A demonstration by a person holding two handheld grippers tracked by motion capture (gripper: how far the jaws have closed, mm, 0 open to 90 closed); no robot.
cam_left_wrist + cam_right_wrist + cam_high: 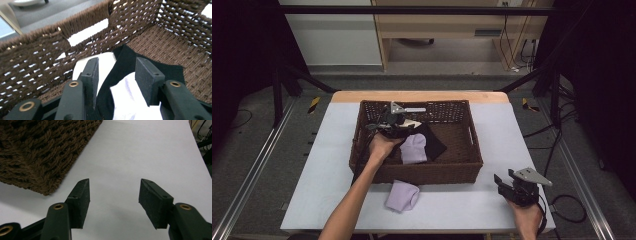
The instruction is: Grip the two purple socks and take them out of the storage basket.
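Inside the basket [462, 167], the left hand-held gripper [117, 75] hangs with its jaws parted over a small pile of cloths, grasping nothing. Between the jaws lie a black cloth [122, 58] and a pale lilac cloth [132, 100], with a white cloth [107, 58] tucked just behind them against the woven wall. In the high view the lilac cloth [414, 148] rests on the black cloth [434, 142], near the basket's middle.

Judging from this, the work is gathering cloths into the basket, and a second lilac cloth [402, 195] lies on the table [337, 150], just outside the basket's near wall.

Risks: if the left jaws close where they are, they could pinch the black cloth and drag it, pulling the lilac one along or out. Lifting too steeply might also snag a jaw on the weave, since the wall stands close.

The right hand-held gripper [113, 195] is released too, jaws wide over bare table beside the basket's near right corner [47, 157]; in the high view the right hand-held gripper [511, 181] sits well apart from the outside cloth. The basket's near wall stands between the left gripper and that cloth, so it must rise clear first.
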